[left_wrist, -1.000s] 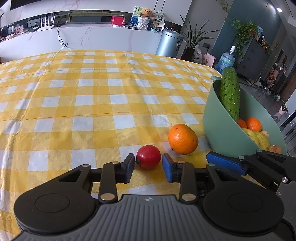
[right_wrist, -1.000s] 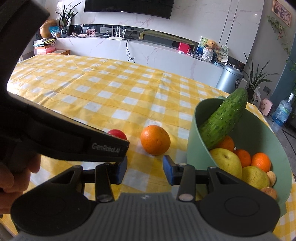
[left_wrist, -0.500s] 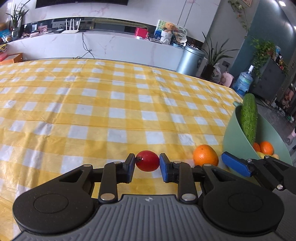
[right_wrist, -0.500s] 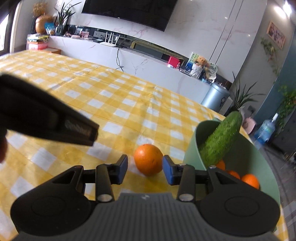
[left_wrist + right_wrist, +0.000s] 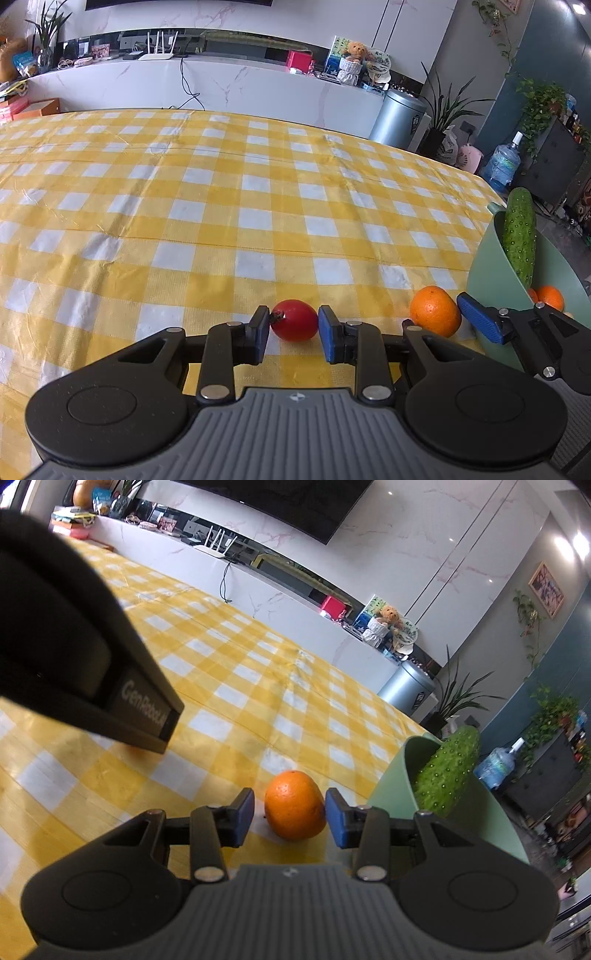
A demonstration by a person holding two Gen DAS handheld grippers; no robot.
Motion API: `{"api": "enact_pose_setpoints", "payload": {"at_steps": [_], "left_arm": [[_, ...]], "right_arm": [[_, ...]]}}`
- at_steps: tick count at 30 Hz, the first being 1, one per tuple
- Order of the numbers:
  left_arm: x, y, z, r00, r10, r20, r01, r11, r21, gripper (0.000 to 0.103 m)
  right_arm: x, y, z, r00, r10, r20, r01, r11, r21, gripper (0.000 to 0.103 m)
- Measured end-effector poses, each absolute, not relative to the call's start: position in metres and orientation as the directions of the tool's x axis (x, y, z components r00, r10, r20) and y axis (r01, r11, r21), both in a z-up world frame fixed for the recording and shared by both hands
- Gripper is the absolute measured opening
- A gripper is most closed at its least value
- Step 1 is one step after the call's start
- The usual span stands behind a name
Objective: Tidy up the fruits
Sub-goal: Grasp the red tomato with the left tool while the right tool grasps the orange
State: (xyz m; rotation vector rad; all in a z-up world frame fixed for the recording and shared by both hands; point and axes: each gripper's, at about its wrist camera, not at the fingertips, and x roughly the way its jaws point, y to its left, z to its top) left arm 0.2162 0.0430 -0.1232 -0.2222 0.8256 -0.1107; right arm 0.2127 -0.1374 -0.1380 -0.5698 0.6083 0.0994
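Note:
A small red tomato lies on the yellow checked tablecloth, and my left gripper is shut on it, one blue pad at each side. An orange rests on the cloth just left of the green bowl. My right gripper is open around the orange, with a gap at the left pad and the right pad close to the peel. In the left wrist view the orange sits beside the bowl, with one blue pad of the right gripper's fingers next to it.
A cucumber leans out of the bowl, over small oranges inside. The left gripper's black body fills the upper left of the right wrist view. Beyond the table's far edge stand a white counter and a metal bin.
The left pads have closed in on the tomato. The right gripper has moved down and forward, so the orange now sits between its fingers; its view has rolled.

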Motion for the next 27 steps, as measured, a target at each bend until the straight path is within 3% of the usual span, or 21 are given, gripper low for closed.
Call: {"api": "enact_pose_setpoints", "payload": {"at_steps": [8,17,24,27], "left_arm": [[0.216,0.042,-0.123,0.673,-0.184,-0.716,0.011,0.971,-0.239,0.032],[0.214,0.043,-0.123,0.673,-0.184,-0.716,0.013,0.971,-0.238,0.032],[0.2,0.042,-0.11,0.681,-0.21,-0.701,0.028,0.965,-0.262,0.032],[0.192,0.044,-0.105,0.681,-0.21,-0.702,0.023,0.964,-0.266,0.032]], "right_arm": [[0.211,-0.138,-0.138,0.823,-0.082,-0.562,-0.241,0.846,-0.477,0.033],[0.199,-0.147,-0.123,0.816,0.011,-0.578,-0.28,0.882,-0.379,0.031],[0.195,-0.163,-0.102,0.757,0.119,-0.642,-0.325,0.921,-0.213,0.031],[0.192,-0.178,-0.094,0.688,0.192,-0.7,-0.327,0.943,-0.063,0.031]]}}
